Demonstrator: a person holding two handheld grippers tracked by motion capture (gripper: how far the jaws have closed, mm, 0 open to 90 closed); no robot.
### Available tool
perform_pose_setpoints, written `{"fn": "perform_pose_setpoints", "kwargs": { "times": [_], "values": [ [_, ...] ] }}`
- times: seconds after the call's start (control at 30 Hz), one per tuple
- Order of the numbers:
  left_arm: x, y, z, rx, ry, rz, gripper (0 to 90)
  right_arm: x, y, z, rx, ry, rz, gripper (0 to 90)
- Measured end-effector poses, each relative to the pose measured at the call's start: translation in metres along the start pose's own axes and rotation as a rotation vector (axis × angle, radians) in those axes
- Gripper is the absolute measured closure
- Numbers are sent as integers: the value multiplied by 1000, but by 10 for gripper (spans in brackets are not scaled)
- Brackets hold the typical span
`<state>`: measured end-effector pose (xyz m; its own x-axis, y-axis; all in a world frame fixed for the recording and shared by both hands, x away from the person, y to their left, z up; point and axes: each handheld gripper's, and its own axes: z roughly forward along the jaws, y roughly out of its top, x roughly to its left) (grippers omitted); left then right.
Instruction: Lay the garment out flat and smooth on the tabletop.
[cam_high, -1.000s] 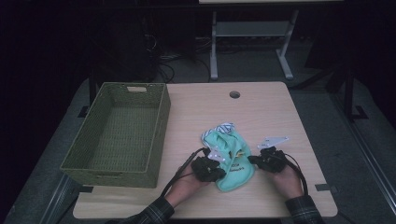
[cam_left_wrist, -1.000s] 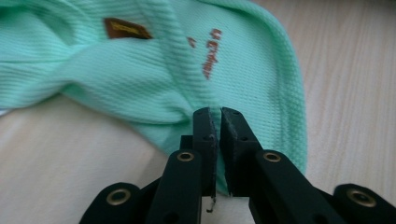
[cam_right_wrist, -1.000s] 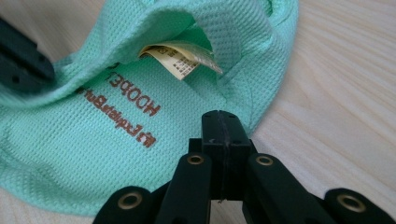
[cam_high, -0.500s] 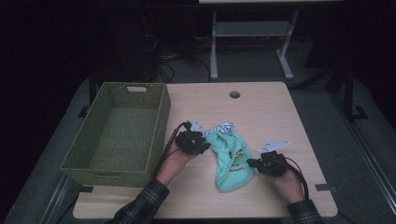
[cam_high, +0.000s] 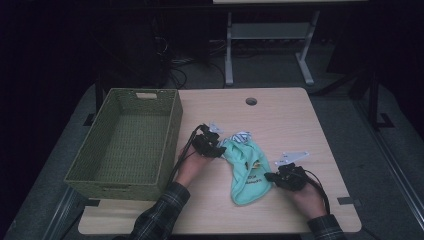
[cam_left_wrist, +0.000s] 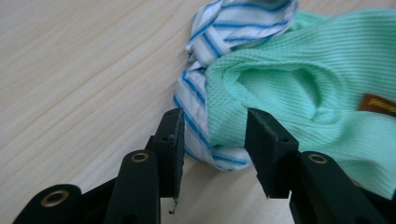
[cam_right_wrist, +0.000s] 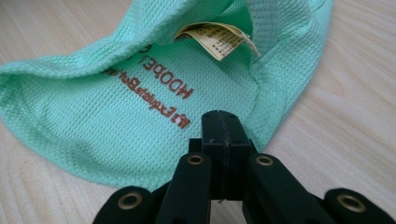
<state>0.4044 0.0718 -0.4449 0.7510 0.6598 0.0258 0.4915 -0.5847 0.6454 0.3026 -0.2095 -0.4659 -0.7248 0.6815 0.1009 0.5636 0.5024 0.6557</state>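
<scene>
Left claw (cam_high: 218, 148), held low over the counter (cam_high: 280, 115), has just been opening; its jaws stand part-open at the green garment's (cam_high: 247, 170) upper end, beside a striped cloth (cam_high: 240, 136). Right claw (cam_high: 270, 176), jaws pressed together, pinches the garment's right edge. The garment lies mid-counter, long axis running near-to-far, right of the basket (cam_high: 125, 175).

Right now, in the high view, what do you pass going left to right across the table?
Green woven basket → left gripper → mint green garment → right gripper.
</scene>
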Motion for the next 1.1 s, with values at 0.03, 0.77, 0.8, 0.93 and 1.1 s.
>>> {"fn": "perform_pose_setpoints", "kwargs": {
  "times": [0.03,0.77,0.8,0.93,1.1],
  "values": [
    [1,0,1,7,4,5,580,0,0,0,0,0,-1,899],
    [21,9,4,-5,136,-17,837,-7,-3,-4,8,-19,4,900],
    [22,9,4,-3,146,-19,837,-7,-4,-5,4,-18,10,900],
    [24,5,11,25,135,-31,829,-9,-4,-5,3,-16,10,899],
    [17,4,4,7,117,-29,749,-9,-4,-5,3,-13,10,900]
  ]
}}
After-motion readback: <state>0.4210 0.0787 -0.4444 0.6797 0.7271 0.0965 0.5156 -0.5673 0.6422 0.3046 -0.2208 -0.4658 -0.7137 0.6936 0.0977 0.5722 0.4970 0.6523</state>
